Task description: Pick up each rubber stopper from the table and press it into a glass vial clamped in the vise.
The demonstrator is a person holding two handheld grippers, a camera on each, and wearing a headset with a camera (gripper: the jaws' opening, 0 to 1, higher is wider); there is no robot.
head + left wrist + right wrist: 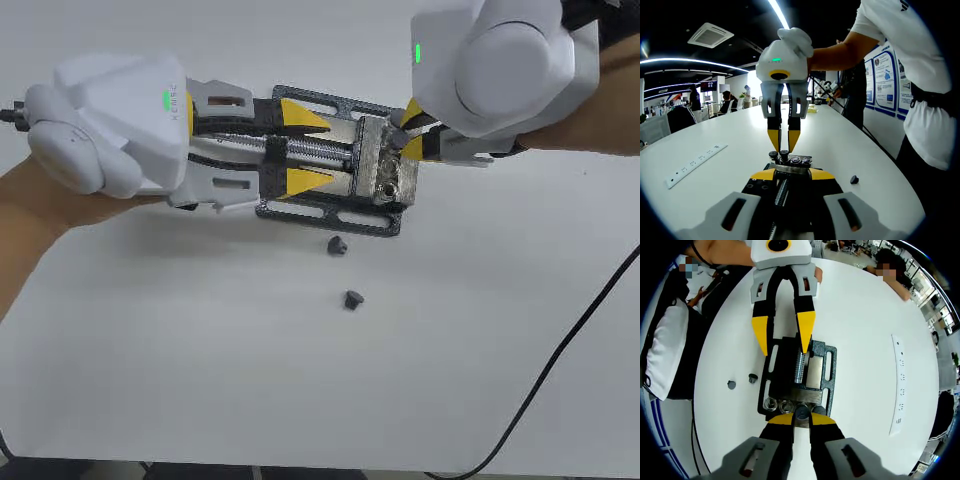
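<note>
Straddles the vise (330,215) with the left hand-held gripper (303,148), spread wide, likely to brace it. Pinches a rubber stopper (802,413) in the right hand-held gripper (409,130) over the glass vials (786,406) — ready for pressing. Leaves 2 loose stoppers (337,244) on the table (200,350).

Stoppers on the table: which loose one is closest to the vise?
The stopper right beside the vise base; the other stopper lies farther out on the table, toward the person.

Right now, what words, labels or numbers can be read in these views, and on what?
Nothing reads clearly.
Left claw: small grey lettering on its white housing, too small to read.
Wall posters: print blurred.
White strip: markings illegible.
</note>
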